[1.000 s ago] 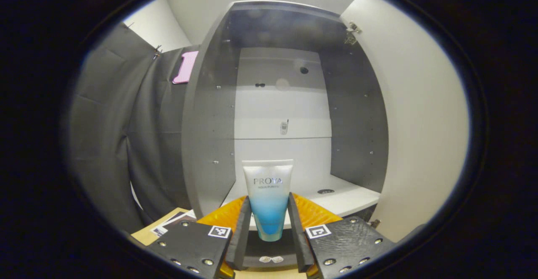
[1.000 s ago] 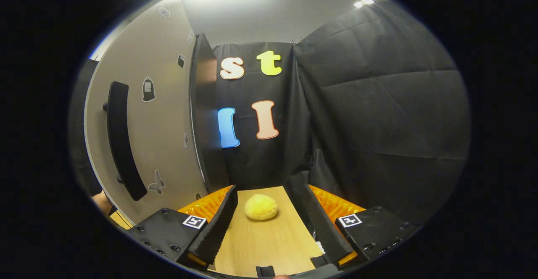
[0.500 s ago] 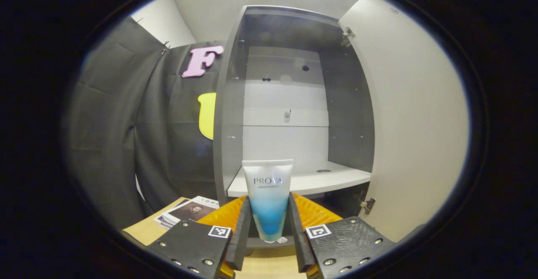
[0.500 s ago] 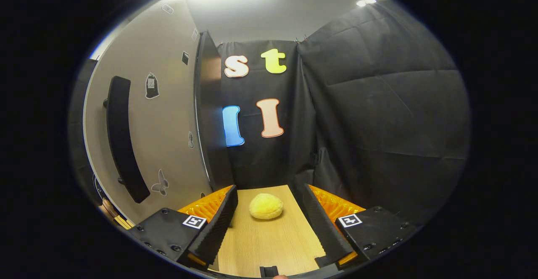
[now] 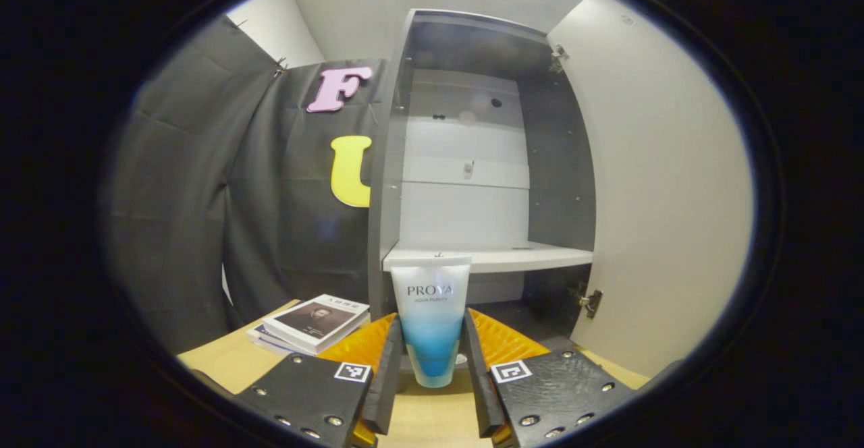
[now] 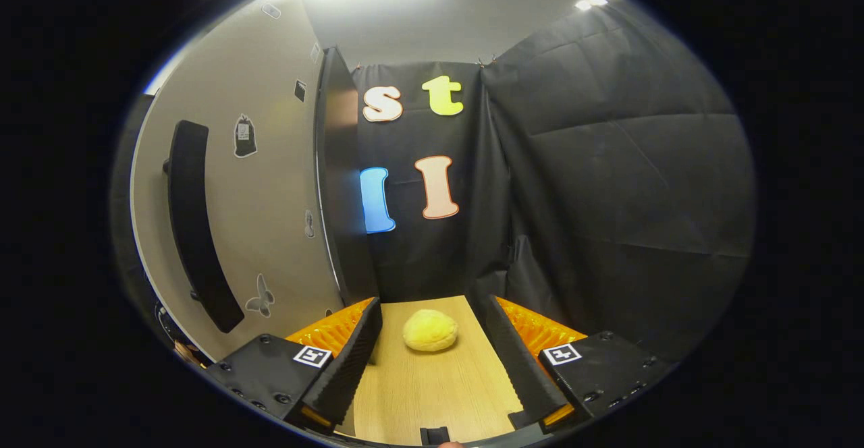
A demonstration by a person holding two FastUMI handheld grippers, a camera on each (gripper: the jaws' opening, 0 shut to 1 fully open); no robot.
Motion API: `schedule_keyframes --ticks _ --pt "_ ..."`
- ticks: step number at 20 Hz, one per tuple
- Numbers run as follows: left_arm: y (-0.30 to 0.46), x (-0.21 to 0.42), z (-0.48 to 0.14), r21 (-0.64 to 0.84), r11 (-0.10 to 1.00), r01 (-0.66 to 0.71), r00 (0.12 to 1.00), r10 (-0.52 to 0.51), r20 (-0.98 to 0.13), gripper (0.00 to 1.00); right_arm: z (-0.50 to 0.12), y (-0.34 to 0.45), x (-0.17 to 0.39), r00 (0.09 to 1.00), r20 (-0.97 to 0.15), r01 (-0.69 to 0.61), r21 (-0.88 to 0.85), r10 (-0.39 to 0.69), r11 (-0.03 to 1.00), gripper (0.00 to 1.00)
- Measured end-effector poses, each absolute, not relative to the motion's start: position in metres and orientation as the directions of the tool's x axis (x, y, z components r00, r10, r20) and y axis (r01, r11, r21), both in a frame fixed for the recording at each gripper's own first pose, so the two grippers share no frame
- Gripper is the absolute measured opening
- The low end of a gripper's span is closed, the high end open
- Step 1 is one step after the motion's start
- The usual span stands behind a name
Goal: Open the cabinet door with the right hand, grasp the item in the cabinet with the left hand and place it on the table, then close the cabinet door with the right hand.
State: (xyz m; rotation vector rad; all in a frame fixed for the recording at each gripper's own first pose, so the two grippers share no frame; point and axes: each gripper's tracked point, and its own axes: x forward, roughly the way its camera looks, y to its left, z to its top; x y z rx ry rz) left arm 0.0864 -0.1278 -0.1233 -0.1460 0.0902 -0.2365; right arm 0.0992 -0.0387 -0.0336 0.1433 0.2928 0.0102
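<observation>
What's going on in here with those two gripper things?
A person is working two hand-held grippers at a cabinet. The left gripper is shut on a white-and-blue tube, held upright out in front of the cabinet shelf and above the wooden table. The cabinet door stands wide open. The right gripper is open and holds nothing; it hangs over the table near a yellow sponge-like lump, beside the door's dark handle.

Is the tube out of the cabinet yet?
Out. The tube sits upright between the left gripper jaws, in front of the bare shelf.
</observation>
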Motion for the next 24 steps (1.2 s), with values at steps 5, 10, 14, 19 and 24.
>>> schedule_keyframes --ticks 5,10,14,19,24 --pt "-0.119 0.061 -0.167 -0.168 0.967 0.194 0.967 -0.217 -0.133 0.49 -0.038 -0.036 0.102 0.952 -0.305 0.011 0.149 0.035 0.989 0.98" --pt "-0.109 0.042 -0.207 -0.157 0.972 0.173 0.960 -0.203 -0.195 0.51 -0.039 -0.032 0.103 0.946 -0.324 0.010 0.128 0.032 0.992 0.98" --pt "-0.109 0.019 -0.241 -0.149 0.973 0.175 0.953 -0.205 -0.222 0.50 -0.035 -0.026 0.105 0.945 -0.326 0.005 0.112 0.032 0.994 0.98" --pt "-0.106 0.010 -0.275 -0.154 0.973 0.173 0.937 -0.211 -0.280 0.51 -0.033 -0.022 0.101 0.937 -0.348 0.010 0.126 0.035 0.992 0.98" --pt "-0.102 -0.004 -0.298 -0.141 0.975 0.173 0.928 -0.210 -0.308 0.51 -0.031 -0.022 0.098 0.933 -0.360 0.024 0.129 0.024 0.991 0.98"
